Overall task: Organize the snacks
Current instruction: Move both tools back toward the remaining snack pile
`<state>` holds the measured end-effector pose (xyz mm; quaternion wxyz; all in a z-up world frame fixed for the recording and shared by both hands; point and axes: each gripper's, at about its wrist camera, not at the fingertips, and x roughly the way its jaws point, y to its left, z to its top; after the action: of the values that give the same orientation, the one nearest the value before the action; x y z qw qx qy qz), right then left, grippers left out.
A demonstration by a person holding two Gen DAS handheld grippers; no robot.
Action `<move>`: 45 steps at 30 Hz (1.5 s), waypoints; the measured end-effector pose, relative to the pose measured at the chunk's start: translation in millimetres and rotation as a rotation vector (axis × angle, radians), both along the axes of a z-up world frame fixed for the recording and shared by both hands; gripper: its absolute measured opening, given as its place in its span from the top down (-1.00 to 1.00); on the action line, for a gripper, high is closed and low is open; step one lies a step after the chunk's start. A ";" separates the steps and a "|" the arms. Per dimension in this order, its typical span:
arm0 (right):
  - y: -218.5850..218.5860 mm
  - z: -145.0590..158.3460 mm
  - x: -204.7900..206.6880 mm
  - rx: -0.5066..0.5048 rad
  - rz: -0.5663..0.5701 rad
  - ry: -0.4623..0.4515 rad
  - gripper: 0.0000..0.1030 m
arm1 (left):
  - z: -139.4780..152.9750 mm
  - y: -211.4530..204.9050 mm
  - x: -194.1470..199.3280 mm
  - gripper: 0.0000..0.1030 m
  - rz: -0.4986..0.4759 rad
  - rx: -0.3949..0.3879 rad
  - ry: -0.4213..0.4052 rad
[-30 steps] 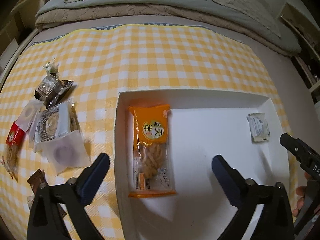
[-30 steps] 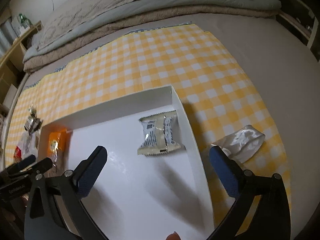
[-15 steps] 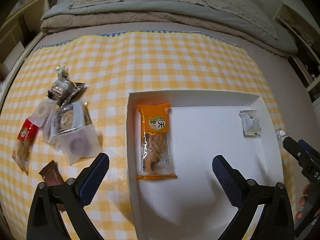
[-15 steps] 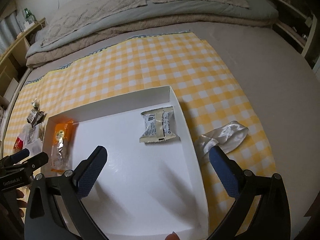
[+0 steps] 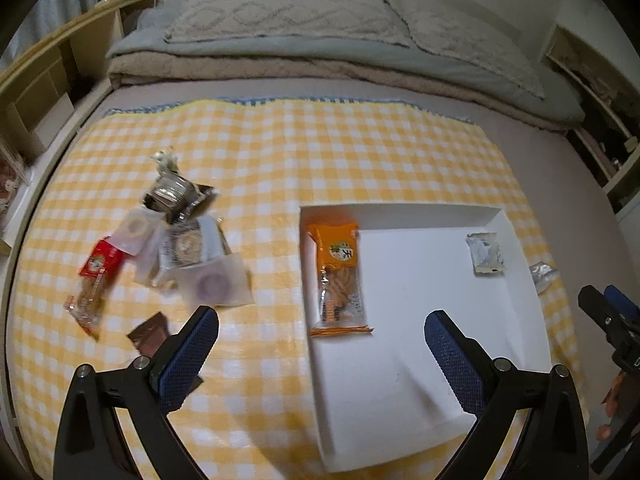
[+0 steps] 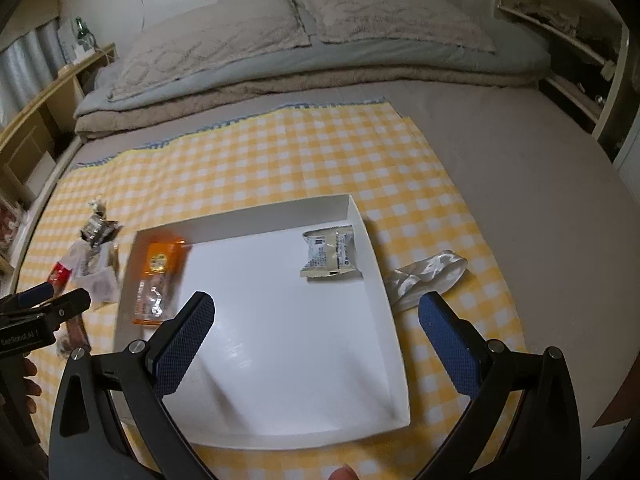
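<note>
A white tray (image 5: 420, 364) (image 6: 280, 360) lies on a yellow checked cloth. An orange snack pack (image 5: 338, 276) (image 6: 158, 280) lies along its left wall and a small pale packet (image 5: 485, 254) (image 6: 330, 254) sits at its far right. A pile of loose snacks (image 5: 184, 248) (image 6: 90, 256) lies on the cloth left of the tray, with a red pack (image 5: 96, 280) and a brown bar (image 5: 150, 334). A silver wrapper (image 6: 426, 278) (image 5: 542, 276) lies right of the tray. My left gripper (image 5: 320, 352) is open and empty above the tray's left edge. My right gripper (image 6: 316, 340) is open and empty over the tray.
The cloth (image 5: 320, 152) covers a bed, with folded blankets and pillows (image 5: 304, 40) at the far end. Wooden shelves (image 5: 36, 92) stand on the left and more shelving (image 6: 568, 56) on the right. Each gripper shows at the edge of the other's view.
Both grippers have pulled back and risen, so the tray and snacks look smaller and farther. The left view has shifted so the snack pile is more in view. Both stay open and empty.
</note>
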<state>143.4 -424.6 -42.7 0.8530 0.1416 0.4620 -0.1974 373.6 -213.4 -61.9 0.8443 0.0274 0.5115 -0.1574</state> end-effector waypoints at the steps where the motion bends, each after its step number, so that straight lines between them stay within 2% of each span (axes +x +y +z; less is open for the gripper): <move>1: 2.1 3.1 -1.3 0.006 -0.001 -0.007 -1.00 | 5.3 5.4 -4.2 -1.00 0.001 -0.005 -0.005; 10: 32.6 27.7 -4.7 0.026 0.013 -0.065 -1.00 | 44.5 57.2 -32.4 -1.00 0.018 -0.030 -0.052; 15: 51.9 36.8 1.2 0.038 0.037 -0.092 -1.00 | 61.3 88.2 -44.4 -1.00 0.040 -0.016 -0.083; 26: 108.6 45.7 25.1 0.059 0.131 -0.125 -1.00 | 74.8 144.4 -54.7 -1.00 0.110 -0.006 -0.102; 37: 167.7 36.1 58.0 0.079 0.249 -0.125 -1.00 | 63.3 187.4 -47.9 -1.00 0.192 0.041 -0.063; 42: 188.8 25.7 75.3 0.099 0.296 -0.114 -1.00 | 40.7 210.5 -37.3 -1.00 0.257 0.054 0.012; 45: 200.3 16.9 87.4 0.107 0.323 -0.093 -1.00 | 22.4 220.1 -29.1 -1.00 0.291 0.021 0.079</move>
<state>230.8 -224.3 -25.8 0.8853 0.1199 0.4486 -0.0262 344.6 6.7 -39.5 0.8372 -0.0445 0.5444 -0.0290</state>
